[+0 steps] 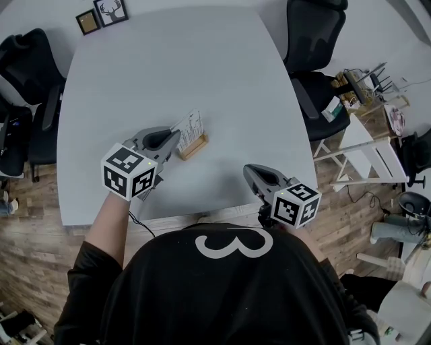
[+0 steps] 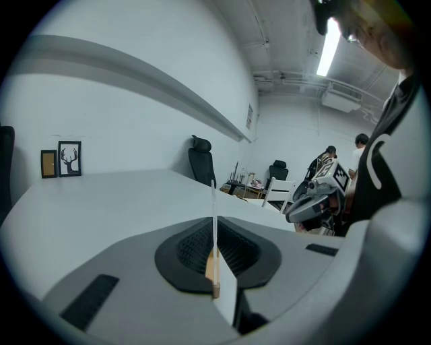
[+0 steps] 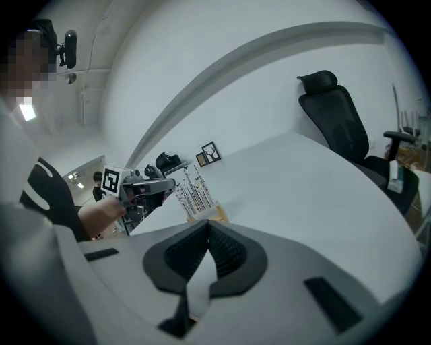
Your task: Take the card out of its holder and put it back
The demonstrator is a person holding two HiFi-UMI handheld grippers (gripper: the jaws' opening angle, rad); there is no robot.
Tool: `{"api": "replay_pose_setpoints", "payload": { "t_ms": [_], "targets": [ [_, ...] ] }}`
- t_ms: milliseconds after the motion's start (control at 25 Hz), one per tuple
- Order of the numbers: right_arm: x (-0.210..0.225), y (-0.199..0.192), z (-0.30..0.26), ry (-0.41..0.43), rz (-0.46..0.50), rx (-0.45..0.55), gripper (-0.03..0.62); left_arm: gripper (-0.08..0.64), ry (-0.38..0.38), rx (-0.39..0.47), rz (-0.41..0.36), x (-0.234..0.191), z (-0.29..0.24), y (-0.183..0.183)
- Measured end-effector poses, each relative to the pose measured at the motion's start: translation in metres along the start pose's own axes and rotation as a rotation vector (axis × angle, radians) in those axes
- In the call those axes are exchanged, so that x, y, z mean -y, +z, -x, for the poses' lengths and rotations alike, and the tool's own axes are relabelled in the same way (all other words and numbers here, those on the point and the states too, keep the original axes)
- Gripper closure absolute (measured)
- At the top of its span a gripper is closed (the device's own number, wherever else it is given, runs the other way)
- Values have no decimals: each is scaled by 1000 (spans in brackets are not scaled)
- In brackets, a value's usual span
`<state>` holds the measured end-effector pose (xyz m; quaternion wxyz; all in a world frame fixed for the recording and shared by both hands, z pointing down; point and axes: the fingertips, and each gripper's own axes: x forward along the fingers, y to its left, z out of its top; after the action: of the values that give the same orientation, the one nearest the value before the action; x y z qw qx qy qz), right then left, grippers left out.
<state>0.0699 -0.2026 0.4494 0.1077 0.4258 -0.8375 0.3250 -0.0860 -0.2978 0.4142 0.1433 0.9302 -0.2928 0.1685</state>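
A white printed card stands tilted in a small wooden holder near the middle of the grey table. My left gripper is shut on the card's left edge. In the left gripper view the card shows edge-on between the pads, with the holder at its foot. My right gripper hovers near the table's front edge, shut and holding nothing. The right gripper view shows its jaws closed, with the card, the holder and the left gripper beyond them.
Two small picture frames stand at the table's far left corner. Black office chairs sit at the left and the far right. White furniture and clutter fill the floor to the right.
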Motion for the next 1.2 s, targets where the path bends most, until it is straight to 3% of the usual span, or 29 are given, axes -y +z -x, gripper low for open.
{"api": "replay_pose_setpoints", "payload": {
  "t_ms": [680, 1200],
  "targets": [
    [5, -6, -1, -4, -22, -8, 583, 535, 16, -13, -46, 2, -5, -5],
    [6, -8, -1, -1, -24, -11, 583, 535, 40, -31, -24, 2, -7, -20]
  ]
}}
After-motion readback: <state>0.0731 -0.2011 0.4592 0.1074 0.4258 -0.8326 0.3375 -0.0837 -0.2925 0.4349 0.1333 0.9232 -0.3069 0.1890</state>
